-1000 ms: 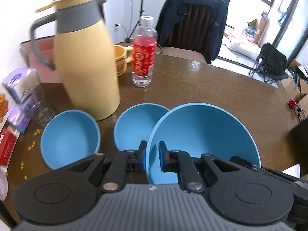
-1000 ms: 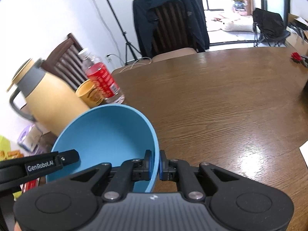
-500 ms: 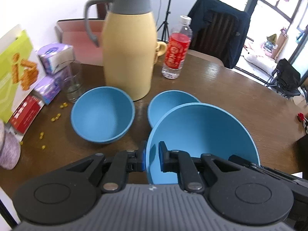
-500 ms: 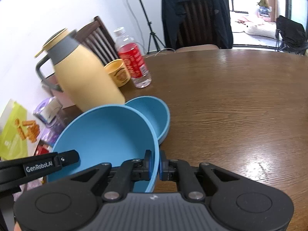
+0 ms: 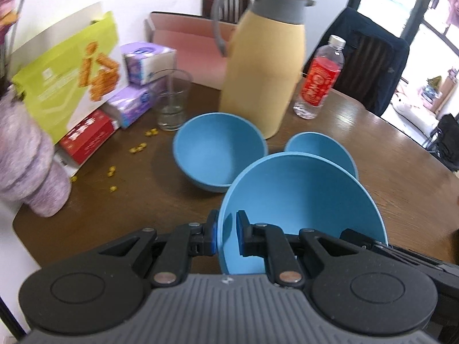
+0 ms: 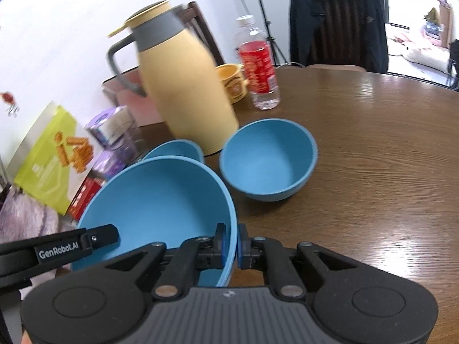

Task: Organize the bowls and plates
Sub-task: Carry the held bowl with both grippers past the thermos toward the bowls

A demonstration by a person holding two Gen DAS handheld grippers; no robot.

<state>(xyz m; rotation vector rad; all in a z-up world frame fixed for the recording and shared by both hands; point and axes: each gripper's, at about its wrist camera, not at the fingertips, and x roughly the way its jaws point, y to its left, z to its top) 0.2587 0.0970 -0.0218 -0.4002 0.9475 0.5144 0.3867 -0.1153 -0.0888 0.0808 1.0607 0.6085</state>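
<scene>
The large blue bowl (image 5: 304,197) is pinched at opposite rims by the left gripper (image 5: 226,236) and right gripper (image 6: 231,246), with two smaller blue bowls (image 6: 269,159) on the table (image 6: 373,172) just ahead.

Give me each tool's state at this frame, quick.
Left tool: shut on the large blue bowl, pinching its left rim.
Right tool: shut on the same large blue bowl, pinching its right rim.

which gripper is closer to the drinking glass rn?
Left. The left gripper clamps the large blue bowl at its left rim, with the glass ahead-left of it. The right gripper clamps the opposite rim, across the bowl from the glass.
</scene>
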